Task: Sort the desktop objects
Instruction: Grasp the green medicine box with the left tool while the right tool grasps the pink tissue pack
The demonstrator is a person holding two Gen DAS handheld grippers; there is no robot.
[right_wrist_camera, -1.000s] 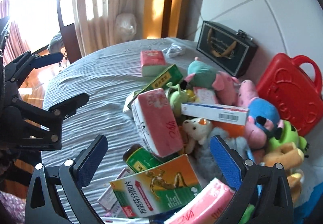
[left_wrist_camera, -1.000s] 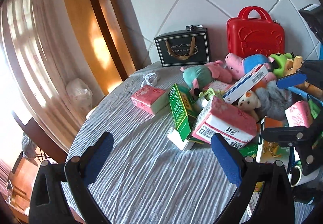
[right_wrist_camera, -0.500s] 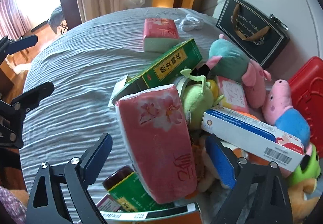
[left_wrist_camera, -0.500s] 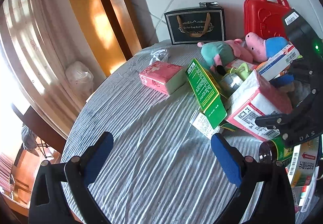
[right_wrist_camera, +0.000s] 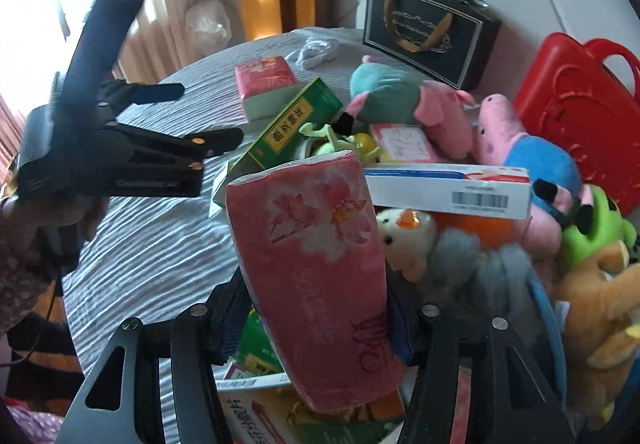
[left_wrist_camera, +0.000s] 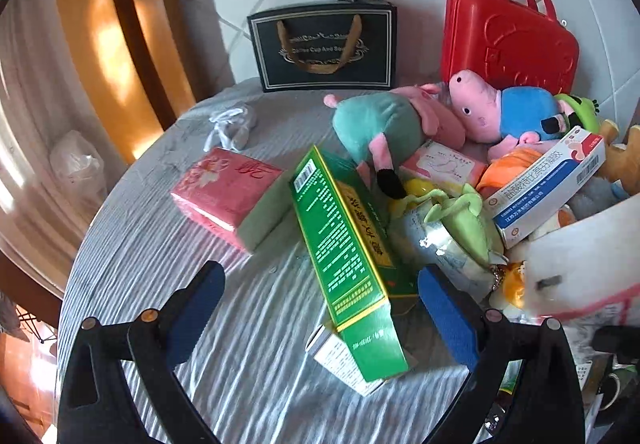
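My right gripper [right_wrist_camera: 316, 320] is shut on a large pink tissue pack [right_wrist_camera: 316, 264] and holds it tilted over the pile; the same pack shows white at the right edge of the left wrist view [left_wrist_camera: 588, 264]. My left gripper [left_wrist_camera: 320, 308] is open, its jaws either side of a long green medicine box [left_wrist_camera: 344, 244] that leans on the pile. The left gripper also shows in the right wrist view [right_wrist_camera: 192, 120], beside the green box [right_wrist_camera: 292, 128]. A second pink tissue pack [left_wrist_camera: 228, 196] lies on the grey cloth.
Plush toys [left_wrist_camera: 492, 112], a blue-and-white box [left_wrist_camera: 548, 180], a small white box [left_wrist_camera: 340, 360] and other packets crowd the right. A black gift box [left_wrist_camera: 324, 48] and a red case [left_wrist_camera: 508, 40] stand against the wall. The round table's edge [left_wrist_camera: 76, 264] curves at left.
My right gripper has closed on the large pink tissue pack and lifted it. My left gripper has moved forward to the green box, still open.
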